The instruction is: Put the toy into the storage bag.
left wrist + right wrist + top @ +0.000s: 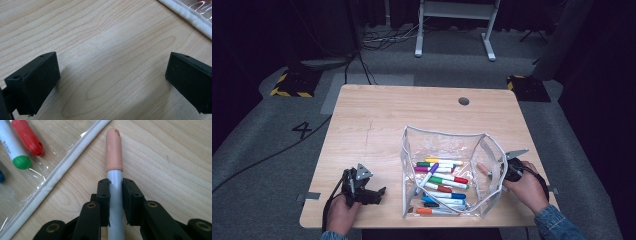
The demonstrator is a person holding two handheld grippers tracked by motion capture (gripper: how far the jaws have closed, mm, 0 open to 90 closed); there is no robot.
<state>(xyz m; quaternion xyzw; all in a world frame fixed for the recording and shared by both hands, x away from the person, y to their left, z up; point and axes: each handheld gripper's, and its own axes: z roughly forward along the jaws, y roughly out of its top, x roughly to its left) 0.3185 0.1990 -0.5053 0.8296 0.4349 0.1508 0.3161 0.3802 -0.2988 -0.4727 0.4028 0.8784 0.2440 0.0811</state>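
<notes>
A clear plastic pouch (443,134) with white trim stands open on the wooden table (377,120) and holds several coloured markers (443,181). Just outside its right wall lies a grey marker with a peach cap (114,147), seen in the high view as the peach marker (484,170). My right gripper (115,195) is shut on that marker's grey barrel, low over the table, cap pointing away from the jaws. In the high view the right gripper (501,171) sits at the pouch's right side. My left gripper (377,194) rests left of the pouch, and the left gripper (112,80) stands open over bare wood.
The pouch's white edge (62,167) runs just left of the held marker, with a red-capped marker (27,137) and a green-capped one (21,161) behind the plastic. A round cable hole (464,101) is at the table's far side. A desk frame (457,20) stands beyond.
</notes>
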